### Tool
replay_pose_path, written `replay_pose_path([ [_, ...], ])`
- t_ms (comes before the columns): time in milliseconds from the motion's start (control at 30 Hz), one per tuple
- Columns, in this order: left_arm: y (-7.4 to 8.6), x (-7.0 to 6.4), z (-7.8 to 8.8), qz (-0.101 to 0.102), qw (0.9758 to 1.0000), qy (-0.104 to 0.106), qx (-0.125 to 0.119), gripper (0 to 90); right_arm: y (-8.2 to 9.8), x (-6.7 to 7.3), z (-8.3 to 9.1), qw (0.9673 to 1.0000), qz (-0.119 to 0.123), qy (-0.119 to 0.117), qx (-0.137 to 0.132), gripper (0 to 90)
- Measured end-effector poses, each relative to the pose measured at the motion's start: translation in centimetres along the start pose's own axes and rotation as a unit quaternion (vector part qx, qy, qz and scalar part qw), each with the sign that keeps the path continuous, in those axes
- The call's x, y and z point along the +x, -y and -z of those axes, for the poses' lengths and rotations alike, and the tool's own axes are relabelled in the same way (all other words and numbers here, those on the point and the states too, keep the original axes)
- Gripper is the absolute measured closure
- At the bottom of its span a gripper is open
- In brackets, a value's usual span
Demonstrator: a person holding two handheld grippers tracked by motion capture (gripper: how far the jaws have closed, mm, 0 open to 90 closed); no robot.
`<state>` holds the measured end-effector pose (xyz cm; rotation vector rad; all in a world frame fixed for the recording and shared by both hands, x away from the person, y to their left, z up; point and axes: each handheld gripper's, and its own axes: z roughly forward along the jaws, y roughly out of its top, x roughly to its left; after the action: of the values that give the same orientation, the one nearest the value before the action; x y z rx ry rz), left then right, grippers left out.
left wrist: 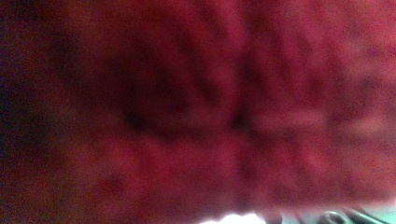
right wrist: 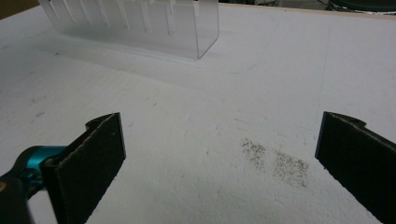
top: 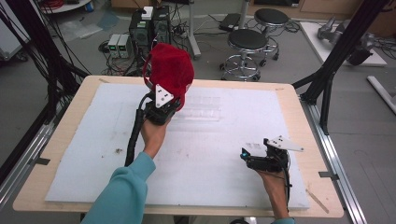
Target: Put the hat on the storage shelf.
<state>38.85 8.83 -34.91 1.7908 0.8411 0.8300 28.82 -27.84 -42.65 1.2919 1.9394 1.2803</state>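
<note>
My left gripper (top: 164, 106) holds a red knit cap (top: 171, 70) raised above the white foam sheet (top: 205, 154), beside the clear slotted rack (right wrist: 140, 25); my right gripper (right wrist: 219, 158) hovers low, jaws spread wide, holding nothing.

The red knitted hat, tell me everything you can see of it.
The red knitted hat is a soft, rounded beanie of fuzzy ribbed yarn. It is held up off the white foam-covered table at the left claw, bulging above it, far of centre. In the left gripper view it is a red blur pressed close.
</note>
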Motion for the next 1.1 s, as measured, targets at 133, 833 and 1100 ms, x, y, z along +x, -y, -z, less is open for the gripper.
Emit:
replay_pose_path([
  [133, 0.0, -0.1, 0.0, 0.001, 1.0, -0.001, 0.001, 85.3, 0.0, 0.1, -0.1, 1.0, 0.0, -0.001, 0.0, 0.5],
  [833, 0.0, 0.3, -0.1, 0.015, 0.9997, -0.019, 0.004, 85.3, 0.3, 0.1, -0.5, 1.0, 0.004, -0.001, 0.008, 0.5],
  [1100, 0.0, 0.3, -0.3, 0.02, 0.9997, -0.016, 0.004, 85.3, 0.3, 0.2, -0.8, 0.9999, 0.003, -0.001, 0.01, 0.5],
])
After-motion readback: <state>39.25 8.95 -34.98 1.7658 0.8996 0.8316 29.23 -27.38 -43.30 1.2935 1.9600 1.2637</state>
